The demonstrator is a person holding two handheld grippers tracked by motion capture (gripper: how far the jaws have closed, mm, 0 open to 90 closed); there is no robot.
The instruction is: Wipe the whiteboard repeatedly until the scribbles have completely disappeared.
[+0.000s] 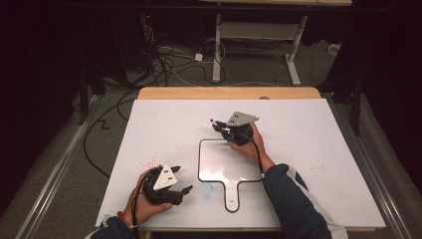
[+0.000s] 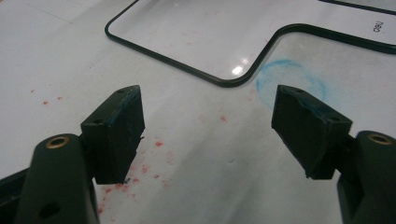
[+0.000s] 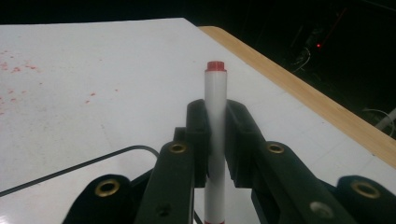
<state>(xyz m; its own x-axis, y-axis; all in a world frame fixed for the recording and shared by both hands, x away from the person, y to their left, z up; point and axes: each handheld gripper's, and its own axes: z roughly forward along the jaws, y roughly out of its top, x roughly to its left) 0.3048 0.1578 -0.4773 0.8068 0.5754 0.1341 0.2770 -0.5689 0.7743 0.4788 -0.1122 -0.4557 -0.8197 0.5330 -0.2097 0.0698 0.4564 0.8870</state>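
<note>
Lying lengthwise between right tongs (image 3: 215,140), marker (image 3: 215,121), red end forward.

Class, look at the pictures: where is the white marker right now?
The marker is clamped between the right gripper's jaws, just past the far edge of the small whiteboard, right of the table's middle.

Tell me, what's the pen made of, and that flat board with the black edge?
The pen looks like smooth white plastic with a red end; its barrel has an even, slightly shiny surface. The board seems to be a glossy whiteboard, since a lamp glints off it, with a thin dark rim, probably plastic or rubber. I can't be sure of either.
</note>
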